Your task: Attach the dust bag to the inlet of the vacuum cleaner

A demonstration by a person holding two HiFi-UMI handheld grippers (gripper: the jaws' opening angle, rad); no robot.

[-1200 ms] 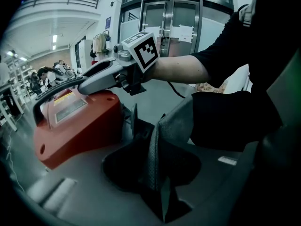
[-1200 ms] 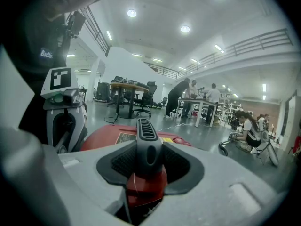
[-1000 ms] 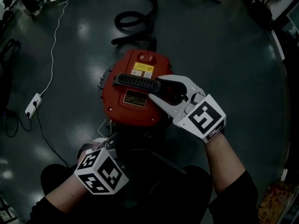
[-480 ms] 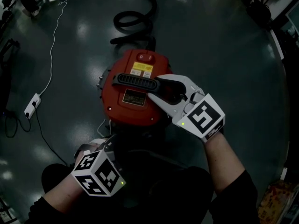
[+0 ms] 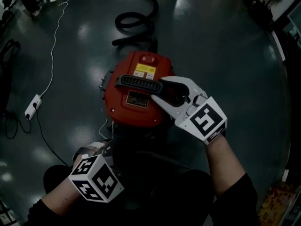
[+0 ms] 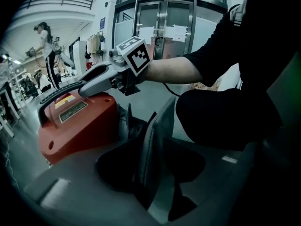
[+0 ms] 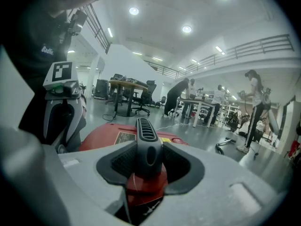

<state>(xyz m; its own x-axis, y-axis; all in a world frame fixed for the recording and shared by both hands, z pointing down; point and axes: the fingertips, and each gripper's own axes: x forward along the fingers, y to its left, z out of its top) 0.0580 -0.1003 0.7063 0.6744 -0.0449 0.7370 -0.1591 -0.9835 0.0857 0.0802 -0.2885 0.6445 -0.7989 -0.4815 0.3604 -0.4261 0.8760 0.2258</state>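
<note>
The red vacuum cleaner top (image 5: pixel 131 102) lies on the floor in front of me. My right gripper (image 5: pixel 157 91) is shut on the right end of its black ribbed handle (image 5: pixel 138 83), and the pads press both sides of that handle (image 7: pixel 146 140) in the right gripper view. My left gripper (image 5: pixel 106 149) sits low, just before the cleaner's near side. Its jaws are opening. A dark, stiff edge of the dust bag (image 6: pixel 155 135) stands between them with a gap on each side. The bag is too dark to make out in the head view.
A black hose (image 5: pixel 136 20) coils on the floor beyond the cleaner. A white power strip (image 5: pixel 34 105) and its cable lie at the left. The person's dark-clothed legs fill the bottom of the head view. People, tables and chairs stand far off.
The left gripper's marker cube has slid slightly down and left in the head view. The right gripper has stayed on the handle, and the cleaner has hardly moved.
</note>
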